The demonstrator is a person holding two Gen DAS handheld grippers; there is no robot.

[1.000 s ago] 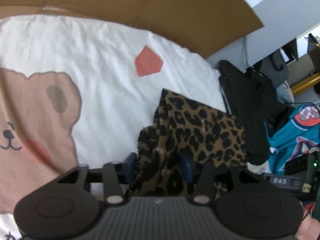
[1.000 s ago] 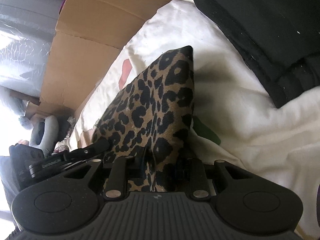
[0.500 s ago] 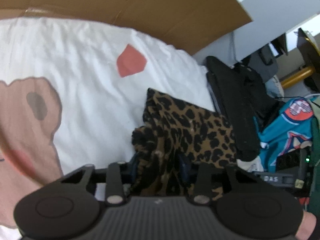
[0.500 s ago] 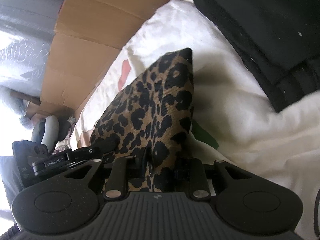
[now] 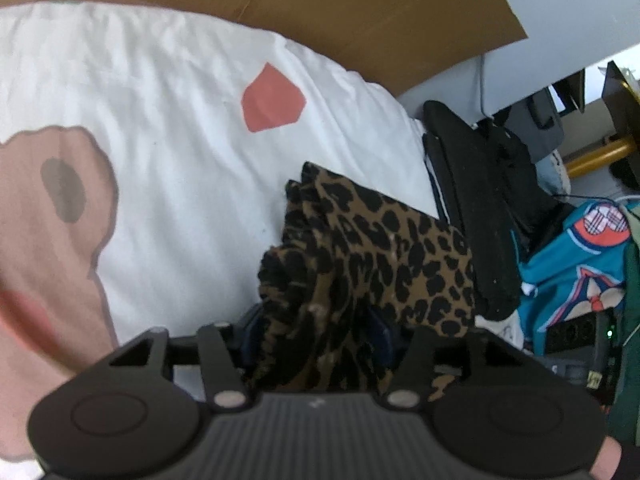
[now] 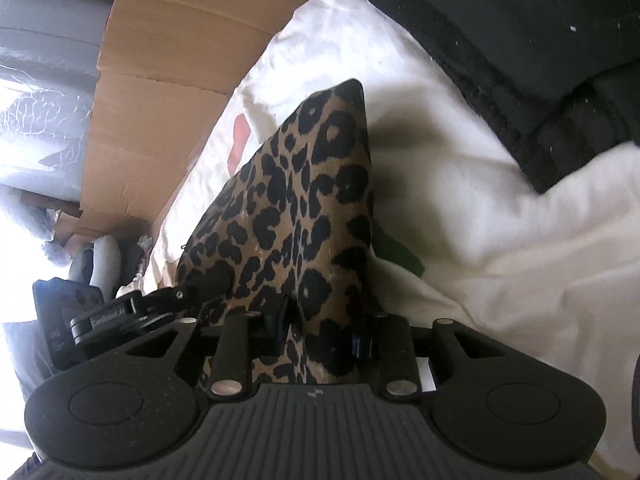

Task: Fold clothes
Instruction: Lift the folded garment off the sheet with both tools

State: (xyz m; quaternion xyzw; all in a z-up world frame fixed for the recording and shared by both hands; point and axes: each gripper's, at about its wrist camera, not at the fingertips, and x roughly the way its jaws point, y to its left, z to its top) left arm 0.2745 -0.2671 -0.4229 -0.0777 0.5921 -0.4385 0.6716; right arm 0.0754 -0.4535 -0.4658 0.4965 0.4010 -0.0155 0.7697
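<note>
Both grippers sit at the bottom of their own views with the same leopard-print garment (image 5: 384,248) bunched between their fingers. In the left wrist view, the left gripper (image 5: 316,324) has a thick wad of the cloth between its blue pads and its jaws are opening, so the pinch looks to be slackening; whether the pads still press the fabric I cannot tell. In the right wrist view, the right gripper (image 6: 324,332) has its fingers set fairly close with a narrow ridge of cloth between them; its jaws are also easing apart, and the fabric rises from them in a taut peak, so it appears to be held there.

Beyond the fingers, the garment lies partly folded at the centre of the left view, on a white bedsheet (image 5: 180,100) printed with a bear. To do this step well, I judge both ends should be let go only once the fold lies flat, edges stacked evenly, with the right side lowered first so the peak collapses onto the lower layers.

Farther off, at the right of the left view, a black garment (image 5: 480,208) lies just beside the leopard cloth; keep clear of it. A cardboard sheet (image 5: 320,8) stands along the top edge.
</note>
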